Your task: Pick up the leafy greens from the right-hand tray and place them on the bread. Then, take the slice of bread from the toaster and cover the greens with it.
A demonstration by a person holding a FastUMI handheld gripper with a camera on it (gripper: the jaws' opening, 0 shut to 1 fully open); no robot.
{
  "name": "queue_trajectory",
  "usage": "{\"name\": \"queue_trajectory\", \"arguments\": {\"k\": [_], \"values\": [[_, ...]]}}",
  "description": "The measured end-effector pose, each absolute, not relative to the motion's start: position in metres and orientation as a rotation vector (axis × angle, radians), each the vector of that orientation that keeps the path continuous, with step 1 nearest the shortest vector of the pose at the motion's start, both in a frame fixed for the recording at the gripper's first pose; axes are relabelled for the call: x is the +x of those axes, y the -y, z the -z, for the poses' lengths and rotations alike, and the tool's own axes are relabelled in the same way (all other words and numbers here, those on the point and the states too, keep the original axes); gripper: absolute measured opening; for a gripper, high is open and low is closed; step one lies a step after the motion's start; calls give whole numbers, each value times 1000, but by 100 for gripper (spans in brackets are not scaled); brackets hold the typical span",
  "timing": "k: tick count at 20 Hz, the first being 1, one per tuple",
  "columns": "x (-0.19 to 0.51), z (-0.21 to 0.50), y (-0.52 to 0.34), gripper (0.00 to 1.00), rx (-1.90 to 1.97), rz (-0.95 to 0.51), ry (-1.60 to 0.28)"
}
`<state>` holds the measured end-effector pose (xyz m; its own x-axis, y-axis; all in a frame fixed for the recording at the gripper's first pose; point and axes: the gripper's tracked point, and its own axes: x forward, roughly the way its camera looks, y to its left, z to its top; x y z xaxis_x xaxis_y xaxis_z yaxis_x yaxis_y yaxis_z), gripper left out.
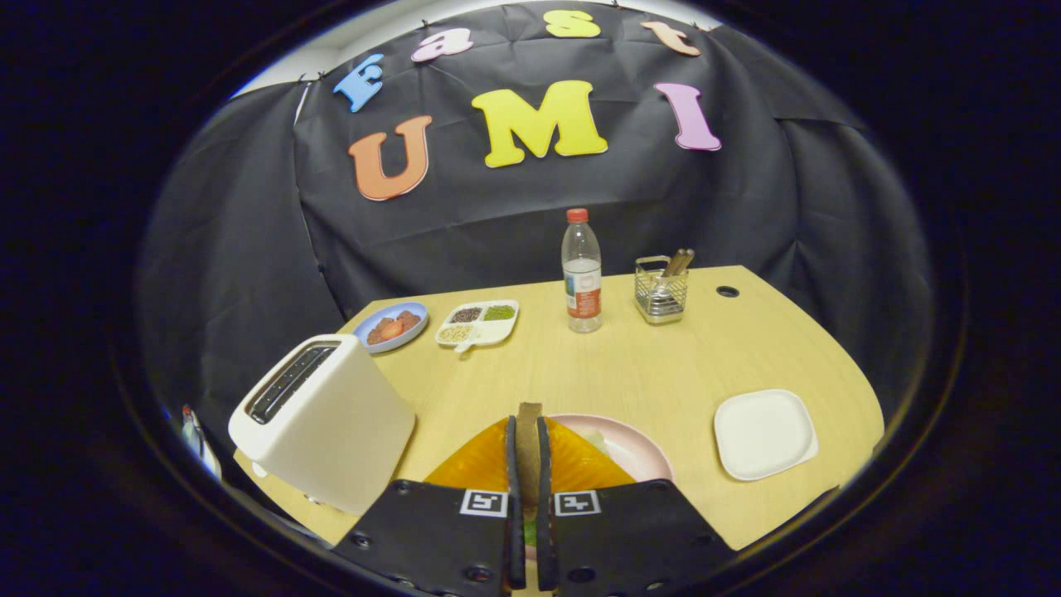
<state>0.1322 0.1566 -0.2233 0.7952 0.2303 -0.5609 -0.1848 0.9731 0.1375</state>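
My gripper is shut on a thin brown slice of bread, held upright on edge between the two fingers. Directly below it, an orange-yellow ridged piece lies on a pink plate, spreading out on both sides of the fingers. A sliver of green shows low down in the gap between the fingers, and a pale bit sits on the plate beyond the orange piece. The white toaster stands to the left of the fingers with its slots dark. A white square tray lies right of the plate.
At the back of the wooden table stand a water bottle, a wire basket with utensils, a divided white dish of grains and a blue plate of reddish food. A cable hole is at the far right.
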Motion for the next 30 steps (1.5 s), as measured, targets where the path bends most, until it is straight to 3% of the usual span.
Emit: {"name": "queue_trajectory", "arguments": {"k": [11,13,16,24,30], "values": [[144,284,-100,15,130,-162,-687],[144,300,-97,24,163,-163,-724],[144,309,-90,27,176,-142,-732],[135,262,-70,49,156,-77,-586],[100,186,-61,55,83,-52,-401]]}}
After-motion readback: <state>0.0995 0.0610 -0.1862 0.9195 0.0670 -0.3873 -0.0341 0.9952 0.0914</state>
